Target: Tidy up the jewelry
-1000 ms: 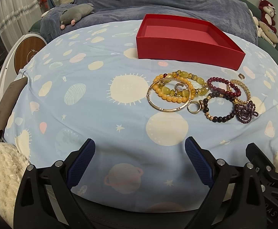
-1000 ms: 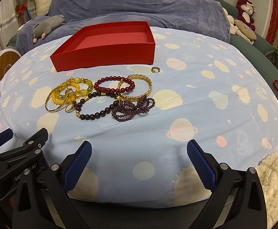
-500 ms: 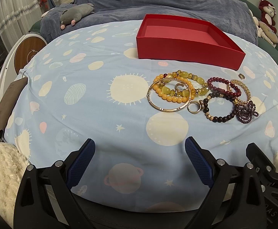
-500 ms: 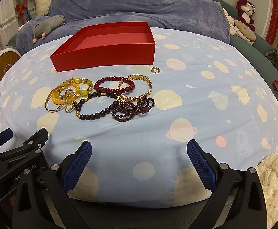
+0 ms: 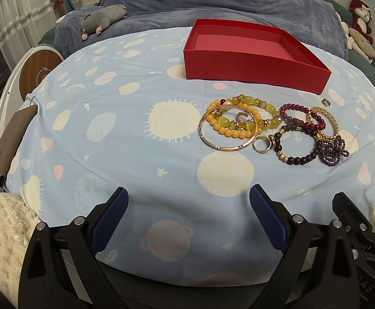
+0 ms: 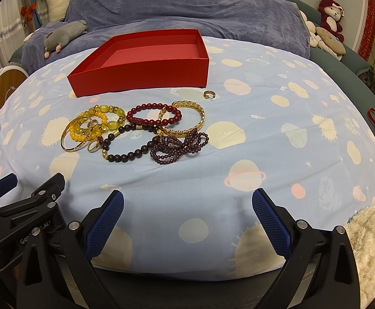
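An empty red box (image 5: 241, 60) (image 6: 146, 73) stands at the back of a blue planet-print cloth. In front of it lies a pile of jewelry: yellow bead bracelets (image 5: 241, 121) (image 6: 97, 123), a thin gold bangle (image 5: 226, 148), a red bead bracelet (image 6: 153, 114), a gold chain bangle (image 6: 184, 121), a dark bead bracelet (image 6: 125, 154), purple beads (image 6: 179, 146), a ring (image 5: 260, 145) and a small separate ring (image 6: 209, 94). My left gripper (image 5: 188, 221) and right gripper (image 6: 187, 221) are both open and empty, near the cloth's front edge, short of the pile.
A blue blanket (image 6: 187, 13) and a grey plush toy (image 5: 102, 20) lie behind the box. Stuffed toys (image 6: 329, 25) sit at the back right. A round wooden-topped stand (image 5: 39, 73) is at the left. A white fluffy rug (image 6: 367, 244) lies by the cloth's near edge.
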